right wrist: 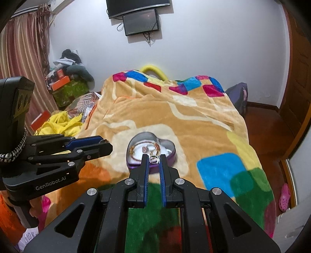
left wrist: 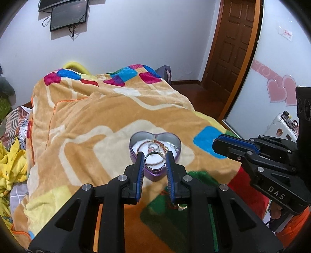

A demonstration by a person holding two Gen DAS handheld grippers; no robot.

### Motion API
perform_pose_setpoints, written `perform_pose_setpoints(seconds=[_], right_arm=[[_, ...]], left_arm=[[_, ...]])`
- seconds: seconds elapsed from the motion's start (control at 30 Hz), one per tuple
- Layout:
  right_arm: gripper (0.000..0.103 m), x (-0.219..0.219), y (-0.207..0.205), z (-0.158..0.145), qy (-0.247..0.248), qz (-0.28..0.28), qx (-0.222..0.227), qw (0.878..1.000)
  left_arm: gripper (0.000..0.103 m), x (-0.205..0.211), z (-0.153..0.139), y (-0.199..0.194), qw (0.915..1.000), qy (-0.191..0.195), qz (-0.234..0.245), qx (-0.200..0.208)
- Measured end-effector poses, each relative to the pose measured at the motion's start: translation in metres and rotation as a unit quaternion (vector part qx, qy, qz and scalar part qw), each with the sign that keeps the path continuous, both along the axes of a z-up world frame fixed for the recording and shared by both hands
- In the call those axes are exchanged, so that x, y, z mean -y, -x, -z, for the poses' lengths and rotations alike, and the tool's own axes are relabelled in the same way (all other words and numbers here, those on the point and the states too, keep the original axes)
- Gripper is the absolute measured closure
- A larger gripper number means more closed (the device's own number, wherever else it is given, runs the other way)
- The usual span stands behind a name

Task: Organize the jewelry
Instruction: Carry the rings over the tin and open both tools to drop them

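a silver bangle [left wrist: 155, 160] is clamped betw. the left gripper [left wrist: 155, 158] fingers, held over the near edge of a purple heart-shaped tin [left wrist: 173, 140] w/ jewelry inside, on the blanket [left wrist: 93, 124]. a small ring [right wrist: 153, 156] is pinched by the right gripper [right wrist: 154, 158] just over the tin.

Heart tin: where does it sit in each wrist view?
Left wrist: heart tin at centre, just beyond the left gripper, which holds a bangle.
Right wrist: centre, slightly left, beyond the right gripper.
Shared landmark: the wall screen.
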State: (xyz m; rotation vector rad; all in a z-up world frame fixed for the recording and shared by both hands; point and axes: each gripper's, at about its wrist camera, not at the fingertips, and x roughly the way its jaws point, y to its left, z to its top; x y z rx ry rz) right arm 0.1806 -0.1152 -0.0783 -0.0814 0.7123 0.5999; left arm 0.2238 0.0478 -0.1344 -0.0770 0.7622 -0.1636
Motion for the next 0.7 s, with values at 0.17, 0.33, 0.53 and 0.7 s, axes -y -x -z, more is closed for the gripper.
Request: perform_pose_setpoints(seconds=[0.17,0.33,0.53,0.7], right_arm=[[0.094,-0.005,-0.009,-0.002,-0.002,0.003,0.004,1.000],[0.094,-0.010,-0.022,0.002,-0.006,0.004,-0.004,1.000],[0.094,-0.018,-0.039,0.018,-0.006,-0.001,-0.037,0.999],[0.094,-0.022,-0.048,0.031,0.001,-0.004,-0.067,0.998]], left_arm=[[0.082,-0.005,0.005,-0.013,1.0000,0.009,0.002,-0.004],[0.082,-0.006,0.019,-0.027,0.9996,0.017,0.009,-0.022],[0.082,-0.002,0.036,-0.043,0.9984,0.023,0.020,-0.047],[0.082,0.003,0.045,-0.051,0.9975,0.019,0.030,-0.061]])
